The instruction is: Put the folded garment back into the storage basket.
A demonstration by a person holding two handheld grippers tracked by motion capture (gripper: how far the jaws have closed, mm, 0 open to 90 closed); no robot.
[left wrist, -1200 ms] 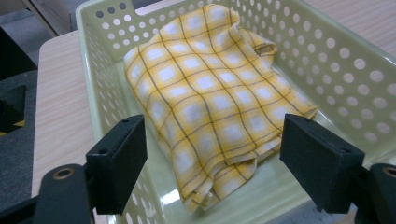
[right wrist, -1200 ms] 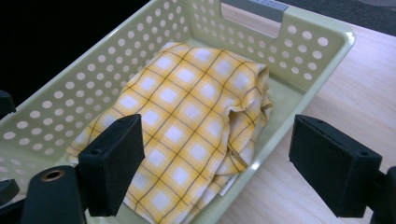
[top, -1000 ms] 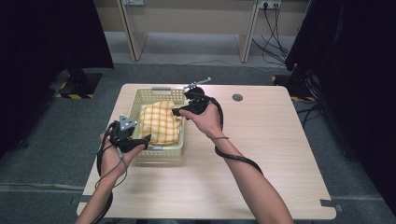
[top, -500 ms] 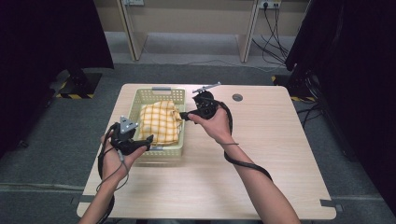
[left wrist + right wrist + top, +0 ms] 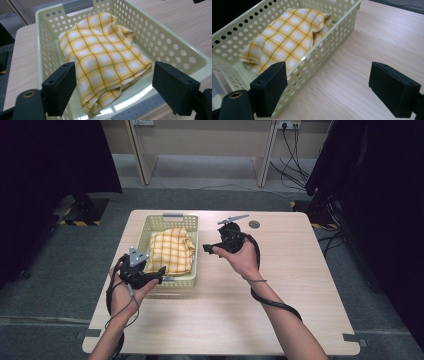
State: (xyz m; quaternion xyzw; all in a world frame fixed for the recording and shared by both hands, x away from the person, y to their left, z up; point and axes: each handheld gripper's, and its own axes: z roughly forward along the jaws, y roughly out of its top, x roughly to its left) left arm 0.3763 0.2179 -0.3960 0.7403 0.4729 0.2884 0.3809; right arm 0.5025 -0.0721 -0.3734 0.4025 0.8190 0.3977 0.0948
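High view looks down from above the table [image 5: 300, 285]; both gripper views look closely into the basket [image 5: 175, 50].

Bright even light; dark surroundings, sharp pictures.

I see soft yellow checked cloth [image 5: 100, 57] in a glossy perforated plastic basket [image 5: 172, 50] on my matt pale woodgrain table [image 5: 352, 75]; gripper pads look matt black.

A wooden table [image 5: 300, 295] bears a perforated basket [image 5: 150, 227] and a small dark disc [image 5: 254, 224].
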